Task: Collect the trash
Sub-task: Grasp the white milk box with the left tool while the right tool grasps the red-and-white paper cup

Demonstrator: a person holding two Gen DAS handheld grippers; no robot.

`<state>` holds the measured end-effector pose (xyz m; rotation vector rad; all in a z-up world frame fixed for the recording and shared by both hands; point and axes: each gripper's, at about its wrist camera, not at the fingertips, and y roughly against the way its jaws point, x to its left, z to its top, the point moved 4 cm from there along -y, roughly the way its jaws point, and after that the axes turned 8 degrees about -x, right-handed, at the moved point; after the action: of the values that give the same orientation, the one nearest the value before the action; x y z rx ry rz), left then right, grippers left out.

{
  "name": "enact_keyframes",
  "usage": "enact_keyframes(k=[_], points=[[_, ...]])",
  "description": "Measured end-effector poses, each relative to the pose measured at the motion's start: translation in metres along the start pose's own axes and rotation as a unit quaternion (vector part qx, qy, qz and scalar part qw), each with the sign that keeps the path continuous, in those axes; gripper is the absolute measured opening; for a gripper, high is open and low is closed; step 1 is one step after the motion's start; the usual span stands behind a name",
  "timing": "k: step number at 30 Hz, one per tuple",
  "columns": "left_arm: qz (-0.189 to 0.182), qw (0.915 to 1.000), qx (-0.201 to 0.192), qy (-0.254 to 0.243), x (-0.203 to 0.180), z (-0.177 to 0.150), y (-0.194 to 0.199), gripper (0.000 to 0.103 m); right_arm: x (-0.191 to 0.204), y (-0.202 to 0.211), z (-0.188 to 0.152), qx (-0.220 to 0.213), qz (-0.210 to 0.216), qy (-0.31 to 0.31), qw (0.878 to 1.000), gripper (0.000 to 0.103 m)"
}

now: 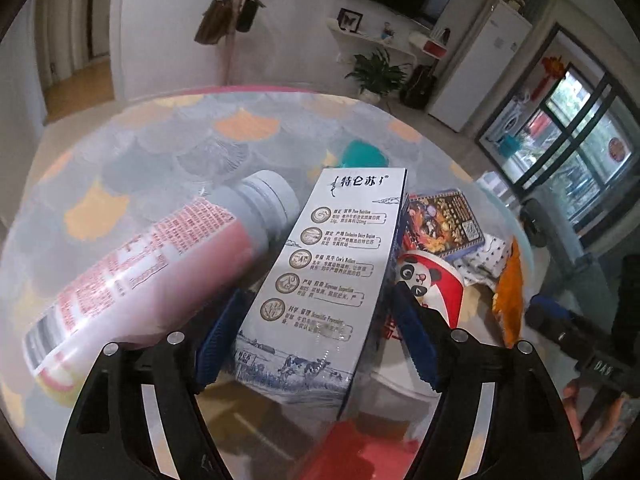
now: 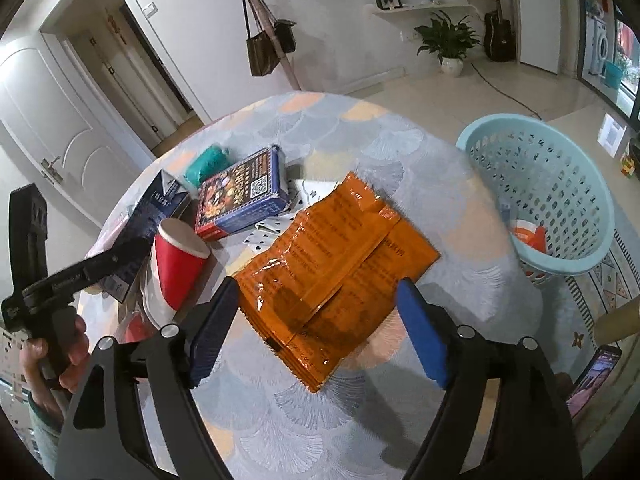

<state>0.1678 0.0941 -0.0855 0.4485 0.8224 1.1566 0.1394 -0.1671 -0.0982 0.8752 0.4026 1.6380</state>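
In the left wrist view, a white milk carton [image 1: 320,280] stands tilted between my left gripper's [image 1: 316,320] blue pads; the pads touch its sides. A pink bottle with a grey cap [image 1: 152,272] lies to its left. A red panda paper cup [image 1: 436,284] lies to its right. In the right wrist view, my right gripper [image 2: 316,300] is open, its pads on either side of an orange snack bag [image 2: 340,272] lying flat on the round table [image 2: 360,152]. The carton [image 2: 148,216] and cup [image 2: 176,264] show at left. A light blue basket [image 2: 560,200] stands at right.
A blue card box [image 2: 240,192] with loose playing cards [image 2: 272,224] and a teal object [image 2: 208,162] lie mid-table. The basket holds an orange-and-white item [image 2: 528,236]. A phone [image 2: 596,376] shows at lower right. A potted plant [image 2: 448,40] and coat stand [image 2: 276,28] stand behind.
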Motion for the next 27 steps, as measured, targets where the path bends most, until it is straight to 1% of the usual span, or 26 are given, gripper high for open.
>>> enact_keyframes(k=[4,5,6,8,10,13,16,19,20,22,23,24,26,27], points=[[-0.021,0.9995,0.0,0.022,0.005,-0.001,-0.003,0.071,0.008,-0.006,-0.005,0.01,0.004,0.009,1.0,0.085],[-0.026,0.9993,0.0,0.026,0.004,0.0,-0.006,0.066,0.009,-0.008,-0.007,0.013,0.004,0.01,1.0,0.086],[-0.034,0.9989,0.0,0.031,0.004,-0.001,-0.006,0.064,0.011,-0.013,-0.009,0.019,0.002,0.01,1.0,0.087],[-0.051,0.9979,0.0,0.041,0.003,-0.003,-0.005,0.055,0.013,-0.02,-0.012,0.026,-0.007,0.009,1.0,0.087],[-0.058,0.9973,-0.006,0.043,0.001,-0.005,-0.001,0.051,0.016,-0.024,-0.014,0.018,-0.022,0.019,0.999,0.087],[-0.06,0.9972,-0.014,0.043,-0.001,-0.009,0.005,0.051,0.023,-0.027,-0.014,0.018,-0.041,0.033,0.998,0.088],[-0.07,0.9959,-0.033,0.047,-0.002,-0.006,0.017,0.051,0.026,-0.015,-0.009,-0.009,-0.029,0.023,0.999,0.088],[-0.072,0.995,-0.051,0.048,-0.003,-0.004,0.032,0.051,0.04,0.009,0.0,-0.06,0.007,0.032,0.998,0.088],[-0.072,0.9945,-0.059,0.048,-0.003,-0.003,0.037,0.051,0.045,0.014,0.003,-0.065,0.015,0.039,0.997,0.088],[-0.075,0.9936,-0.071,0.046,-0.004,-0.004,0.048,0.051,0.063,0.014,0.003,-0.063,0.038,0.059,0.996,0.087],[-0.073,0.9933,-0.077,0.045,-0.005,-0.003,0.053,0.051,0.072,0.01,0.001,-0.056,0.046,0.068,0.995,0.084],[-0.071,0.9931,-0.082,0.044,-0.006,-0.003,0.057,0.051,0.079,0.005,0.0,-0.047,0.05,0.074,0.995,0.078],[-0.067,0.9925,-0.092,0.044,-0.006,-0.004,0.067,0.051,0.091,-0.008,-0.001,-0.028,0.063,0.08,0.994,0.073],[-0.066,0.9921,-0.097,0.045,-0.006,-0.005,0.072,0.051,0.099,-0.017,-0.002,-0.019,0.069,0.083,0.994,0.073]])
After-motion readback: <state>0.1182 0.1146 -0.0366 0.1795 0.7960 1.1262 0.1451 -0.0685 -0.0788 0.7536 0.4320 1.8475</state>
